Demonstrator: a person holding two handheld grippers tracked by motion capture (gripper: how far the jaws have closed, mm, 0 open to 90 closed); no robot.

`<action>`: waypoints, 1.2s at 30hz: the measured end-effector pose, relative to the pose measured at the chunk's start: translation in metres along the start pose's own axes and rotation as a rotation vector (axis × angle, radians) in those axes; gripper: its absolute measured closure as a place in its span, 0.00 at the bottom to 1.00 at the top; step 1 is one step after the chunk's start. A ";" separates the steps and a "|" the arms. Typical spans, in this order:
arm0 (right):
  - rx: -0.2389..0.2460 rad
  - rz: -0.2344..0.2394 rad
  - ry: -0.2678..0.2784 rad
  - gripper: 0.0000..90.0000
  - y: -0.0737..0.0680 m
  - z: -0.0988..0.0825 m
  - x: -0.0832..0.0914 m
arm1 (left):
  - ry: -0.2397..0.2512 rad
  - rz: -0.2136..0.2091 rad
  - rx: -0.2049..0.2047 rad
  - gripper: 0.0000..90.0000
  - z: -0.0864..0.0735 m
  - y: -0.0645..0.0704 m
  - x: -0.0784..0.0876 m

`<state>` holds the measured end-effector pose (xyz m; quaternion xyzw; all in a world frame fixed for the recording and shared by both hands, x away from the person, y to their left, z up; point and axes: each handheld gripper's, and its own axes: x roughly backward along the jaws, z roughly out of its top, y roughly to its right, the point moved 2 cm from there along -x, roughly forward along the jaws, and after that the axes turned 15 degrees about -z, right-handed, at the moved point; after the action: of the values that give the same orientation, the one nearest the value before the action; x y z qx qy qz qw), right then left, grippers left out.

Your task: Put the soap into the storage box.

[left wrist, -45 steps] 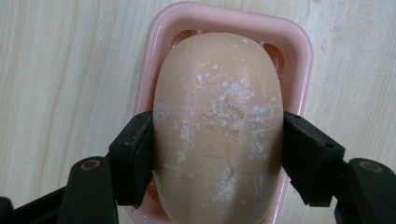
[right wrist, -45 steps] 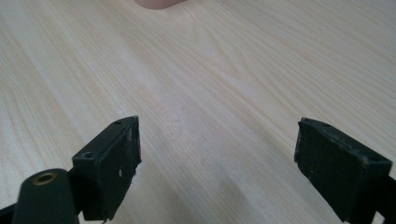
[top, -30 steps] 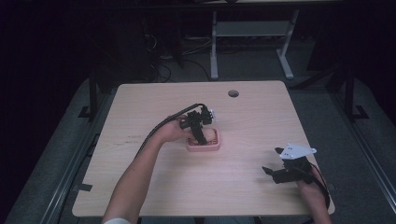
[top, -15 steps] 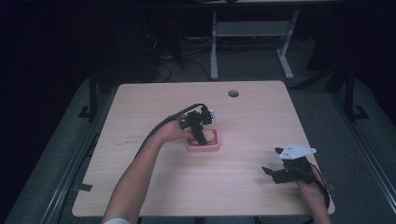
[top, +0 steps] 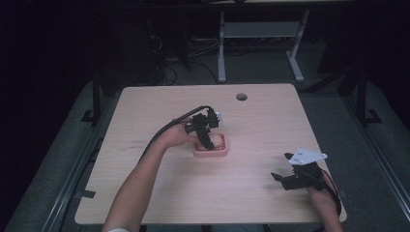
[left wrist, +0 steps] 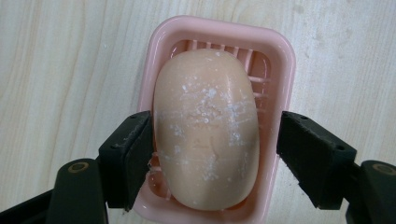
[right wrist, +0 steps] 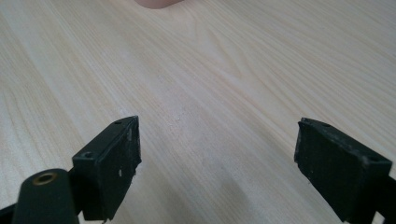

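Straddling a peach oval soap bar (left wrist: 206, 128) in its pink plastic dish (left wrist: 286, 60) — left gripper (left wrist: 215, 154), jaws apart
Left jaw touches soap, other clear; right gripper (right wrist: 217, 163) wide open over wood-grain table (right wrist: 261, 70) — holds nothing

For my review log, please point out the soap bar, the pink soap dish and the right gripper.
soap bar (left wrist: 205, 128): left gripper view, its top face.
pink soap dish (left wrist: 224, 31): left gripper view, far rim.
right gripper (right wrist: 217, 158): right gripper view, gap between fingertips.
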<state>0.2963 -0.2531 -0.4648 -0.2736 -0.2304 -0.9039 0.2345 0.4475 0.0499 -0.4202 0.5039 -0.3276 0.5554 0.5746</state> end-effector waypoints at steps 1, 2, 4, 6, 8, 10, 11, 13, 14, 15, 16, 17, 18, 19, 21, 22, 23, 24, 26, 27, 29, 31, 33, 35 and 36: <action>0.002 0.000 -0.001 0.16 0.000 0.000 0.000 | 0.000 0.001 -0.005 0.30 0.000 0.002 0.001; 0.002 0.000 -0.001 0.16 0.000 0.000 0.000 | 0.000 0.001 -0.005 0.30 0.000 0.002 0.001; 0.002 0.000 -0.003 0.16 -0.001 0.000 -0.001 | -0.005 0.002 -0.007 0.30 -0.001 0.004 0.002; 0.008 0.000 -0.001 0.16 -0.001 0.001 -0.001 | 0.001 0.008 -0.010 0.30 -0.002 0.007 0.004; 0.007 0.001 -0.004 0.16 -0.002 0.001 -0.001 | -0.001 0.007 -0.012 0.30 -0.002 0.007 0.005; 0.007 0.001 -0.005 0.16 -0.002 0.001 -0.001 | -0.005 0.002 -0.008 0.30 -0.003 0.009 0.006; 0.007 0.002 -0.003 0.16 -0.002 0.001 -0.001 | -0.012 0.008 -0.015 0.30 -0.003 0.012 0.006; 0.008 -0.002 -0.005 0.16 -0.002 0.001 -0.001 | -0.011 0.008 -0.014 0.30 -0.004 0.013 0.007; 0.008 -0.002 -0.005 0.16 -0.002 0.001 -0.001 | -0.011 0.008 -0.014 0.29 -0.004 0.013 0.007; 0.010 -0.002 -0.003 0.16 -0.003 0.001 -0.001 | 0.001 0.009 -0.012 0.29 -0.005 0.013 0.008; 0.010 -0.002 -0.003 0.16 -0.003 0.001 -0.001 | 0.001 0.009 -0.012 0.29 -0.005 0.013 0.008; 0.010 -0.002 -0.003 0.16 -0.003 0.002 -0.001 | 0.004 0.007 -0.006 0.29 -0.008 0.014 0.008; 0.016 -0.004 0.000 0.16 -0.003 0.002 -0.002 | 0.004 0.007 -0.006 0.29 -0.008 0.014 0.008; 0.014 -0.004 -0.001 0.16 -0.003 0.002 -0.002 | 0.006 0.010 -0.004 0.29 -0.010 0.014 0.008; 0.012 -0.003 -0.001 0.16 -0.003 0.002 -0.002 | 0.013 0.008 0.003 0.28 -0.011 0.015 0.008; 0.013 -0.003 -0.001 0.16 -0.003 0.002 -0.002 | 0.017 0.008 0.003 0.28 -0.012 0.016 0.009; 0.015 -0.003 -0.001 0.16 -0.003 0.002 -0.002 | 0.018 0.005 0.006 0.28 -0.014 0.017 0.010; 0.015 -0.003 -0.001 0.16 -0.003 0.002 -0.002 | 0.018 0.005 0.006 0.27 -0.014 0.017 0.010; 0.018 -0.001 -0.003 0.16 -0.004 0.002 -0.003 | 0.017 0.005 0.010 0.27 -0.016 0.018 0.010; 0.018 -0.002 -0.003 0.16 -0.004 0.002 -0.003 | 0.018 0.007 0.010 0.27 -0.018 0.020 0.010; 0.018 -0.002 -0.005 0.16 -0.005 0.003 -0.003 | 0.028 0.003 0.013 0.27 -0.022 0.022 0.010; 0.019 -0.002 -0.005 0.16 -0.005 0.003 -0.003 | 0.034 0.002 0.016 0.27 -0.025 0.024 0.010; 0.022 -0.001 -0.007 0.16 -0.006 0.003 -0.003 | 0.031 0.005 0.020 0.27 -0.028 0.025 0.010; 0.023 0.001 -0.008 0.16 -0.007 0.003 -0.004 | 0.035 0.007 0.021 0.26 -0.031 0.027 0.010; 0.023 0.001 -0.008 0.16 -0.007 0.003 -0.004 | 0.035 0.007 0.021 0.26 -0.031 0.027 0.010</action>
<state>0.2967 -0.2450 -0.4664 -0.2747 -0.2416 -0.9000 0.2370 0.4178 0.0789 -0.4135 0.4989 -0.3133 0.5697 0.5731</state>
